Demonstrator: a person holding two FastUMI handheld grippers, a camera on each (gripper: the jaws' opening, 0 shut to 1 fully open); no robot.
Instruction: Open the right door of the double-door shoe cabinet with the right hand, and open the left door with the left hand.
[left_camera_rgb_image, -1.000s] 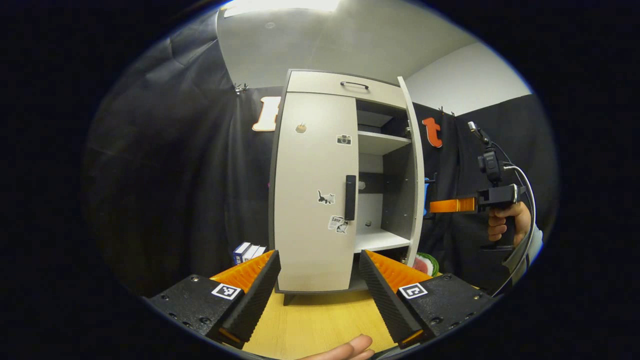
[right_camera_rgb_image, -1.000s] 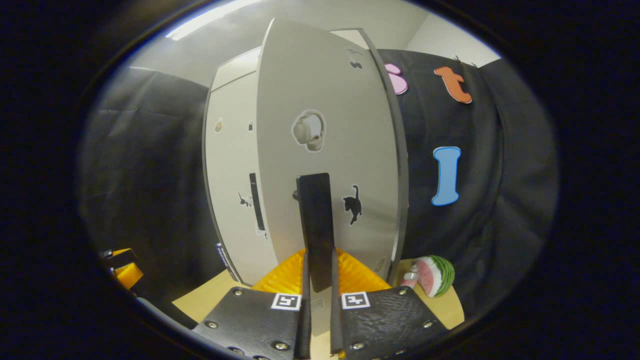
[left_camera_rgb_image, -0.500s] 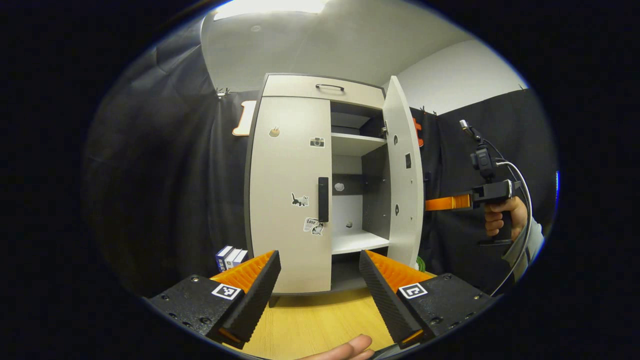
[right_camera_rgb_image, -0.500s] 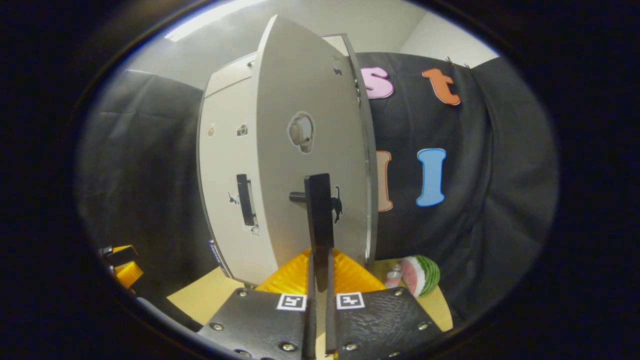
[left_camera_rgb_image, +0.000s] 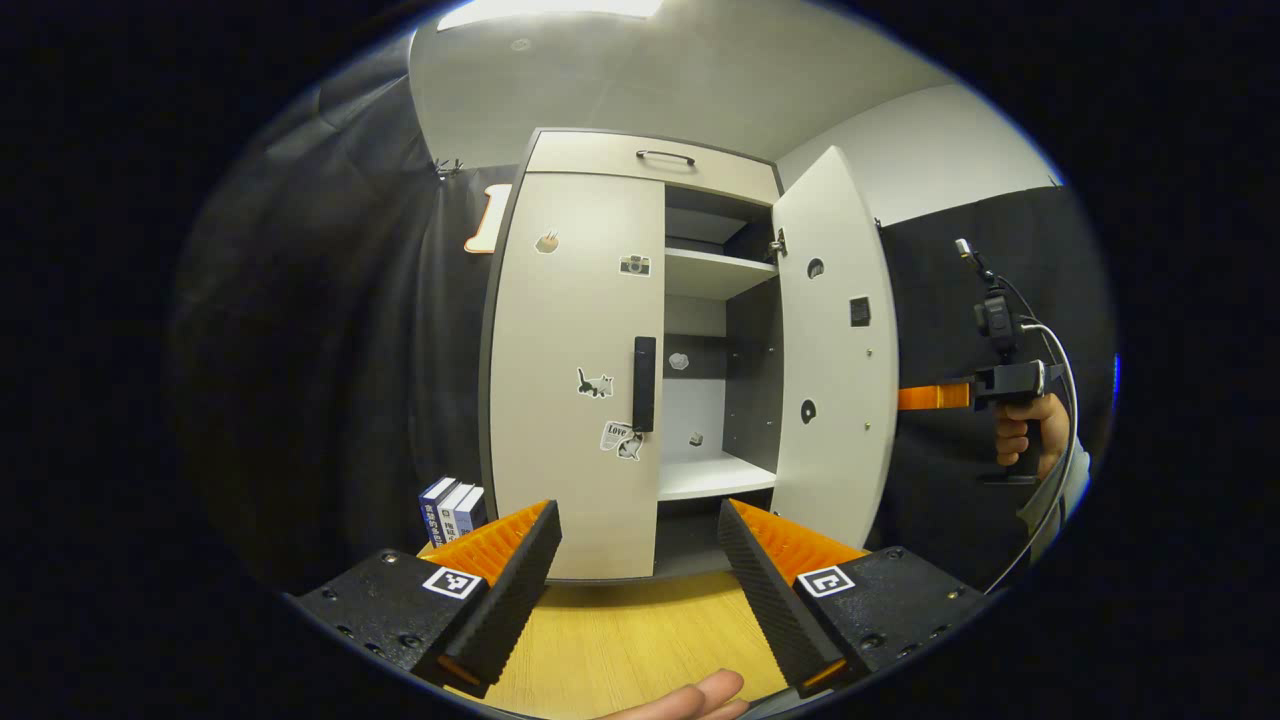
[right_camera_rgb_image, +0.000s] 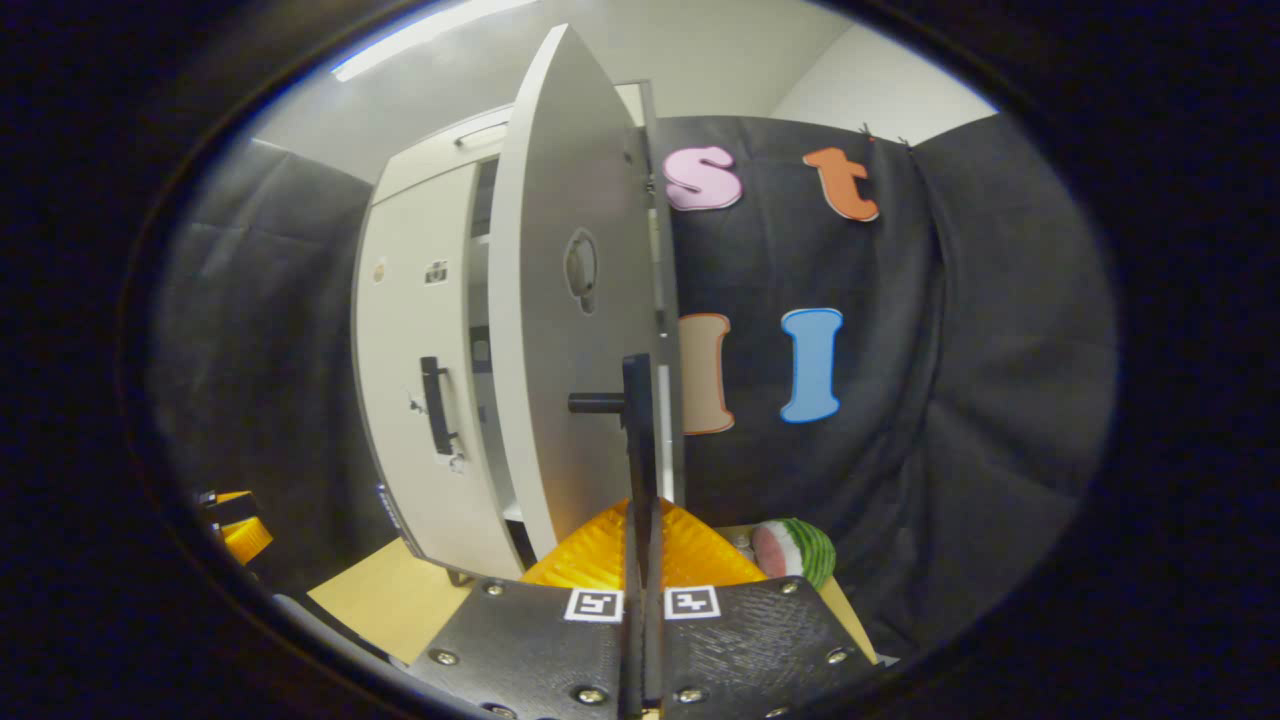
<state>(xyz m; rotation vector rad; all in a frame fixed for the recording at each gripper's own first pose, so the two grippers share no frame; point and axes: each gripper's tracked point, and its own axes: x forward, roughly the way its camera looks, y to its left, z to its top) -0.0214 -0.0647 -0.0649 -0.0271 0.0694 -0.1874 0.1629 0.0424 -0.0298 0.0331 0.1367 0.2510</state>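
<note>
The pale shoe cabinet (left_camera_rgb_image: 600, 165) stands on a wooden table. Its left door (left_camera_rgb_image: 575, 370) is closed, with a black vertical handle (left_camera_rgb_image: 644, 384) at its inner edge. The right door (left_camera_rgb_image: 835, 350) is swung wide open, showing the shelves (left_camera_rgb_image: 715, 475). In the right gripper view that door (right_camera_rgb_image: 560, 330) stands almost edge-on, and my right gripper (right_camera_rgb_image: 640, 520) is shut on its black handle (right_camera_rgb_image: 637, 420). From the left gripper view, the right gripper (left_camera_rgb_image: 930, 397) sits behind the open door, held by a hand. My left gripper (left_camera_rgb_image: 637, 512) is open, well short of the left door.
Several small books (left_camera_rgb_image: 452, 505) stand left of the cabinet base. A watermelon toy (right_camera_rgb_image: 790, 548) lies on the table (left_camera_rgb_image: 620, 640) to the right of the cabinet. A drawer with a bar handle (left_camera_rgb_image: 665, 157) tops the cabinet. Black cloth walls surround the booth.
The right door has swung further open, pulled by the right gripper holding its handle. The left gripper has stayed open in front of the closed left door.
</note>
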